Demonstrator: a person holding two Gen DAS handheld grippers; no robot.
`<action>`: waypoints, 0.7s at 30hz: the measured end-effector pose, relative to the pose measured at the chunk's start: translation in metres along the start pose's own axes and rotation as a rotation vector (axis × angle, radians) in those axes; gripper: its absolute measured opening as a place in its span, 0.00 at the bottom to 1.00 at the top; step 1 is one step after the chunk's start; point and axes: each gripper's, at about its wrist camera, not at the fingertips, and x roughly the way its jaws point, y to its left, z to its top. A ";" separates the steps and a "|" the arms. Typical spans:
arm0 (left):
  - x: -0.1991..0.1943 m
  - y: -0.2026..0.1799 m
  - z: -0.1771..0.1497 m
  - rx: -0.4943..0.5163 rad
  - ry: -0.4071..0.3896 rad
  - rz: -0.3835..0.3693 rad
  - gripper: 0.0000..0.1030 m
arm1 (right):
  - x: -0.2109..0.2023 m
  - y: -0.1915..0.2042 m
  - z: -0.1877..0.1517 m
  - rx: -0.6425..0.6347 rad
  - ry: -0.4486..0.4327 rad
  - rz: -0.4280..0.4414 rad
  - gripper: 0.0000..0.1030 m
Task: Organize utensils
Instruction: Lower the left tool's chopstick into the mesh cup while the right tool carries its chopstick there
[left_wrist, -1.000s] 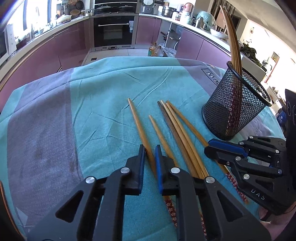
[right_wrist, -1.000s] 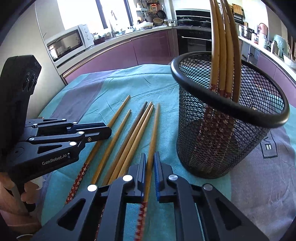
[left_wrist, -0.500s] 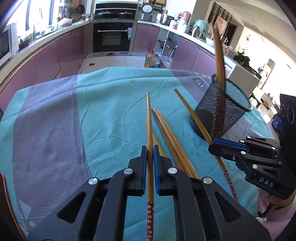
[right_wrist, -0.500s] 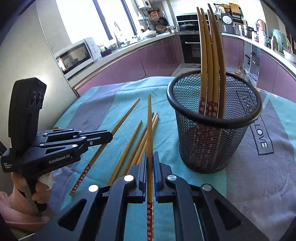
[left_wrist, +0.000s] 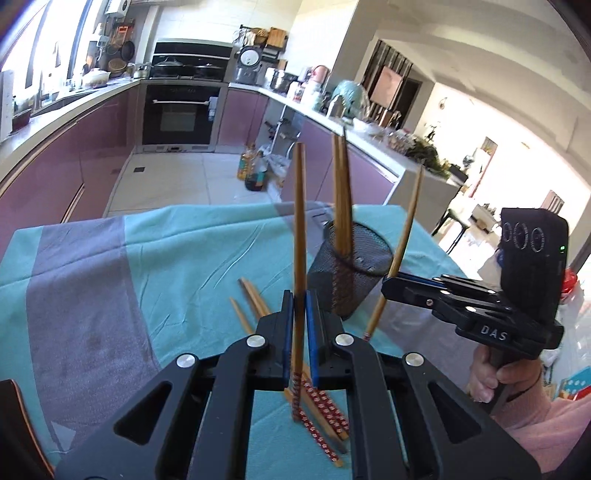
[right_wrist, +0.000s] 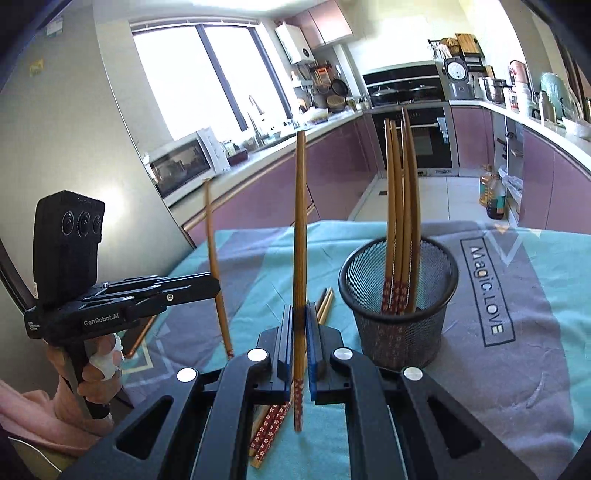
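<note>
Each gripper is clamped tight on one chopstick, a grip low on the shaft near the red patterned end, so the long plain end stands up and can be steered. The left gripper (left_wrist: 300, 328) holds its chopstick (left_wrist: 299, 229) almost upright, clear of the table (left_wrist: 110, 280); the right gripper (right_wrist: 300, 332) holds its own chopstick (right_wrist: 300, 229) the same way. The mesh cup (right_wrist: 399, 306) stands on the teal cloth just right of both, already carrying several chopsticks with patterned ends down, likely the pattern to match. More chopsticks (right_wrist: 269, 424) lie flat on the cloth below the grippers, awaiting their turn.
</note>
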 end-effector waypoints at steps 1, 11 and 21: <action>-0.004 -0.001 0.001 0.002 -0.011 -0.008 0.07 | -0.003 0.000 0.002 -0.001 -0.012 0.001 0.06; -0.026 -0.027 0.037 0.033 -0.125 -0.062 0.07 | -0.034 -0.008 0.031 -0.031 -0.109 -0.001 0.05; -0.031 -0.052 0.081 0.067 -0.212 -0.087 0.07 | -0.059 -0.018 0.063 -0.074 -0.202 -0.068 0.05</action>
